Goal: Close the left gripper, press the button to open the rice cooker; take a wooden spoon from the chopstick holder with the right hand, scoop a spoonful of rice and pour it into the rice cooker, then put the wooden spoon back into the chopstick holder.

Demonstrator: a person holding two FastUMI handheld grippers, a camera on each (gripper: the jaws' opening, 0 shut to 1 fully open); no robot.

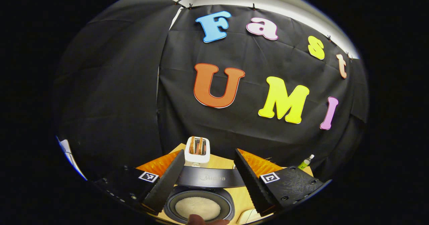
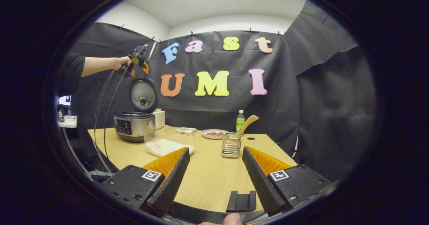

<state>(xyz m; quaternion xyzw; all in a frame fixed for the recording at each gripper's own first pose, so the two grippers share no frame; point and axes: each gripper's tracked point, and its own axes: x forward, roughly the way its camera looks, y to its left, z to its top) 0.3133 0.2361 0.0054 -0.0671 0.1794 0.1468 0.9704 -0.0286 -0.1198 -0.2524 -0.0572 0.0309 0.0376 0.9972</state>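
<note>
**Right gripper spread, spoon not picked yet; cooker already open**

Right gripper (image 2: 214,174) sits low over the table (image 2: 207,181), fingers apart, nothing between them. Reads as lined up for the spoon grab: chopstick holder (image 2: 231,145) is dead ahead at 12 o'clock, wooden spoon (image 2: 247,125) standing in it, handle leaning toward 1 o'clock, so there's a free end to pinch.

Clear rice container (image 2: 167,143) at 11 o'clock, near the holder. Short scoop path.

Rice cooker (image 2: 133,126) at 10 o'clock, lid (image 2: 143,95) up. Button step looks done.

Left gripper (image 1: 208,181) is held high above the open pot (image 1: 198,207), fingers apart, empty, probably parked clear so the spoon can reach the pot.

Risk: tilted handle slipping in the pinch.
</note>
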